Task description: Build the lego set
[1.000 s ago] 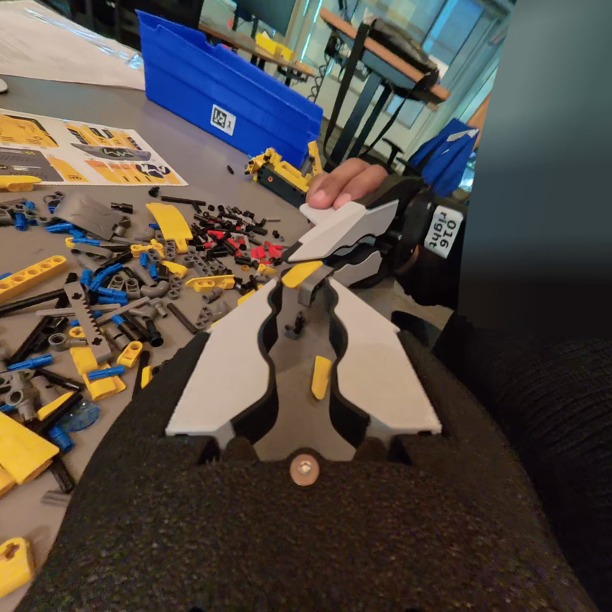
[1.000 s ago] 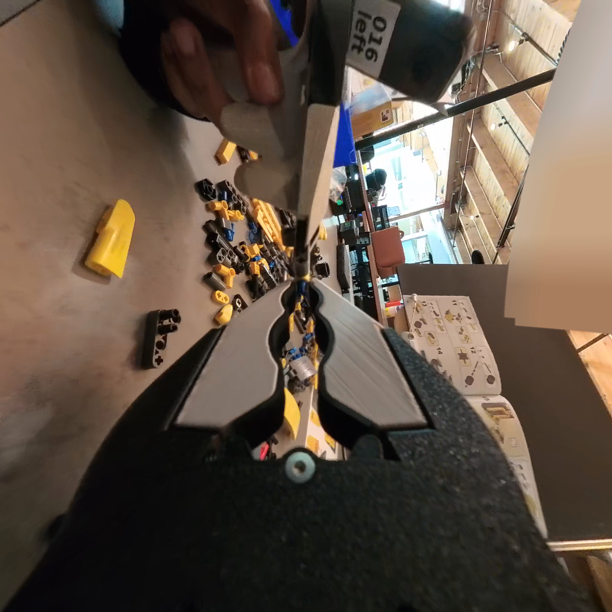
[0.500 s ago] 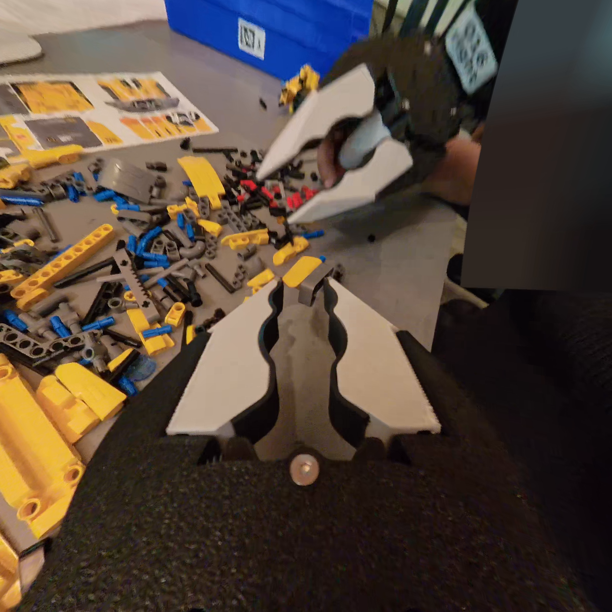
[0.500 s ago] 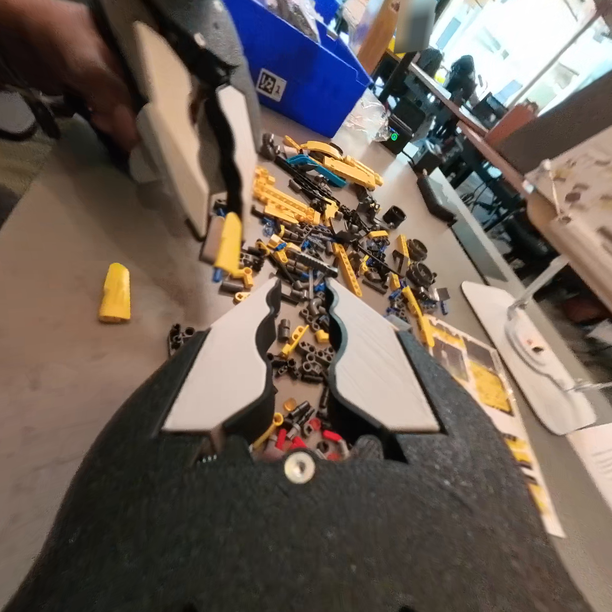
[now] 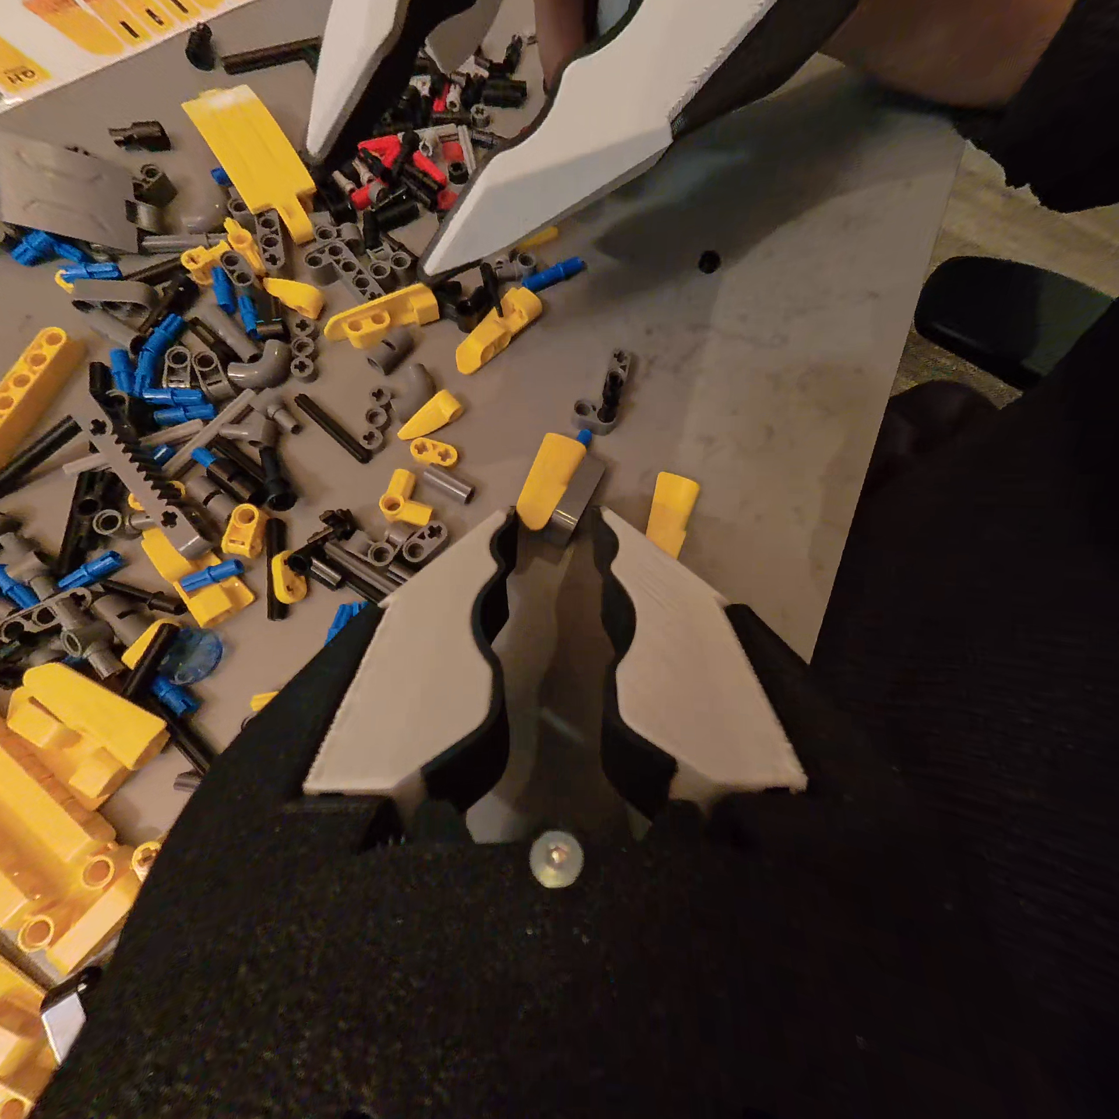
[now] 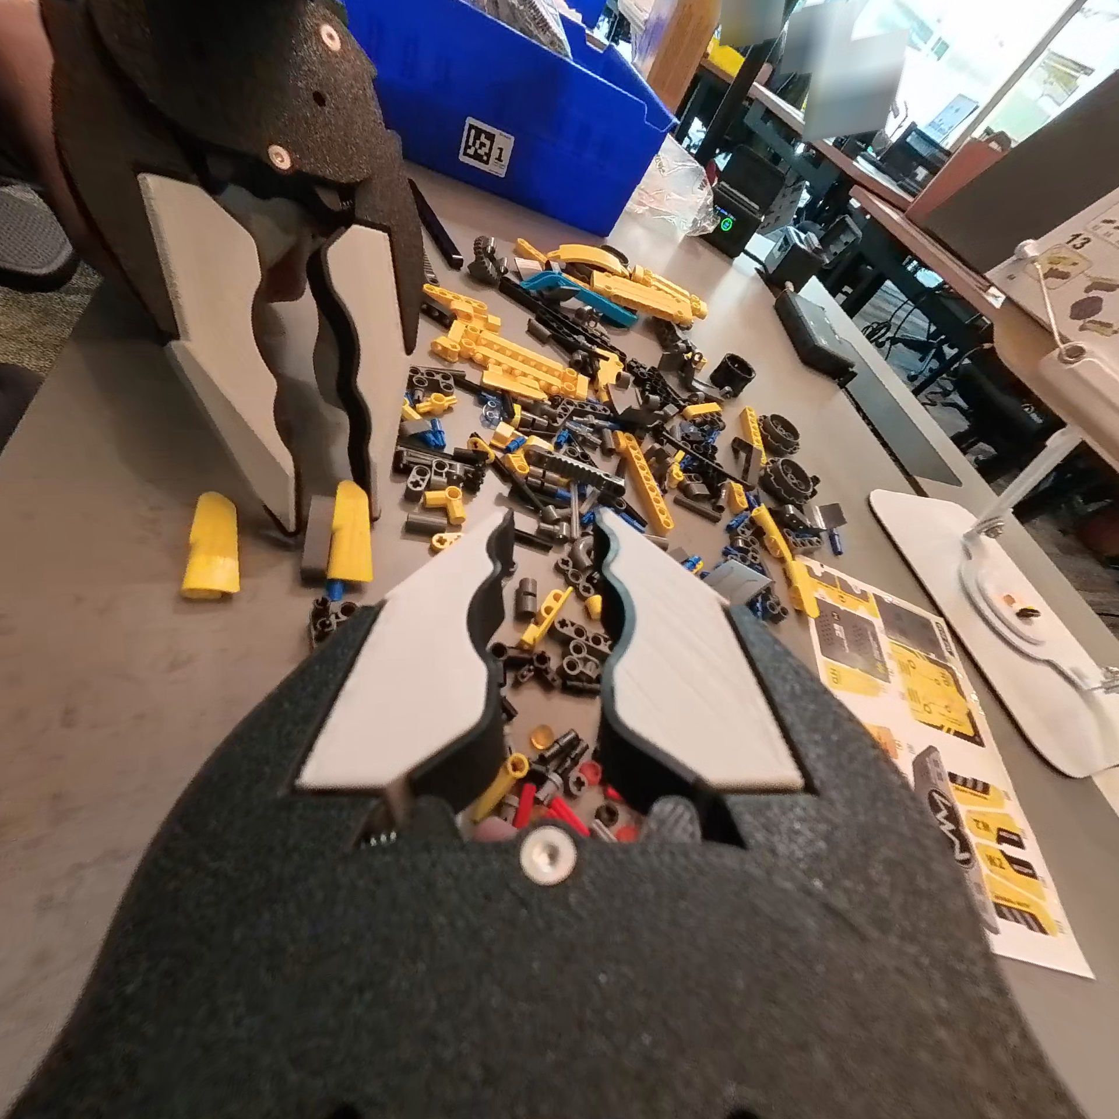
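My left gripper (image 5: 552,518) is shut on a small yellow-and-grey brick assembly (image 5: 560,487) with a blue pin at its far end. It holds the assembly down at the grey table (image 5: 757,339). In the right wrist view the left gripper (image 6: 327,514) points straight down, with the assembly (image 6: 339,536) between its tips. A loose yellow curved piece (image 5: 672,502) lies just right of it, and also shows in the right wrist view (image 6: 212,545). My right gripper (image 6: 554,521) is open and empty, low over the pile of small pieces (image 6: 563,436). It also shows in the left wrist view (image 5: 372,206).
A blue bin (image 6: 514,103) stands at the table's far side, with a partly built yellow model (image 6: 605,284) before it. A sticker sheet (image 6: 908,696) and a white stand base (image 6: 999,605) lie on the right. Black wheels (image 6: 781,436) sit nearby. Large yellow parts (image 5: 60,817) lie at left. The table edge (image 5: 896,363) runs near a black chair (image 5: 1011,315).
My right gripper let go at the assembly's tip, opened, and swung over the pile. My left gripper kept its hold and came down to the table beside the loose yellow piece.
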Motion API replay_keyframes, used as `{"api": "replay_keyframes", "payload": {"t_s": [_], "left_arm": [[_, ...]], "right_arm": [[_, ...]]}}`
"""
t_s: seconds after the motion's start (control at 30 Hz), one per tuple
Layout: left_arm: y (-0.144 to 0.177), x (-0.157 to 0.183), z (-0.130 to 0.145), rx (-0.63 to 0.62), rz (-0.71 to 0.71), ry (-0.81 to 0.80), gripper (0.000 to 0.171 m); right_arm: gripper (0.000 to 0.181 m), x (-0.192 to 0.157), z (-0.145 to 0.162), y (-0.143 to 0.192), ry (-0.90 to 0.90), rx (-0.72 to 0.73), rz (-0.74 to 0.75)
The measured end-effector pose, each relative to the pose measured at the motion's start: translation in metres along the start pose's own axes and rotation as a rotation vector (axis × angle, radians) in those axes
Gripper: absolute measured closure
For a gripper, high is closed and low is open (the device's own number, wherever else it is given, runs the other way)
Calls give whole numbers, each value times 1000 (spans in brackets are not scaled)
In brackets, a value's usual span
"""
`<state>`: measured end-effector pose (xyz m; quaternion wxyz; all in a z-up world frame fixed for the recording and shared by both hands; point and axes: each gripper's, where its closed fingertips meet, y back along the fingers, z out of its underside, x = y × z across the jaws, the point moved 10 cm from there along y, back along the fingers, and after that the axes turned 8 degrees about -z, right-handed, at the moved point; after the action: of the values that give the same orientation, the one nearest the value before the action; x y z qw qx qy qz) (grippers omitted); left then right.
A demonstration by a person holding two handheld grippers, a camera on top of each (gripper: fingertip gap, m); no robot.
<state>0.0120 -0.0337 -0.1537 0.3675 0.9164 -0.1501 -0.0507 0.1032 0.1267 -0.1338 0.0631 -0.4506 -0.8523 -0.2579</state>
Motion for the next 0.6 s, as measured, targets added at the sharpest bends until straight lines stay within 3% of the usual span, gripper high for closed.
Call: {"api": "replay_keyframes", "payload": {"t_s": [0.43, 0.6], "left_arm": [[7, -4, -1, 70, 4, -4, 138], [19, -13, -6, 223, 3, 66, 138]], "right_arm": [[156, 0, 0, 0, -7, 4, -4], [156, 1, 0, 1, -22, 16, -8]]}}
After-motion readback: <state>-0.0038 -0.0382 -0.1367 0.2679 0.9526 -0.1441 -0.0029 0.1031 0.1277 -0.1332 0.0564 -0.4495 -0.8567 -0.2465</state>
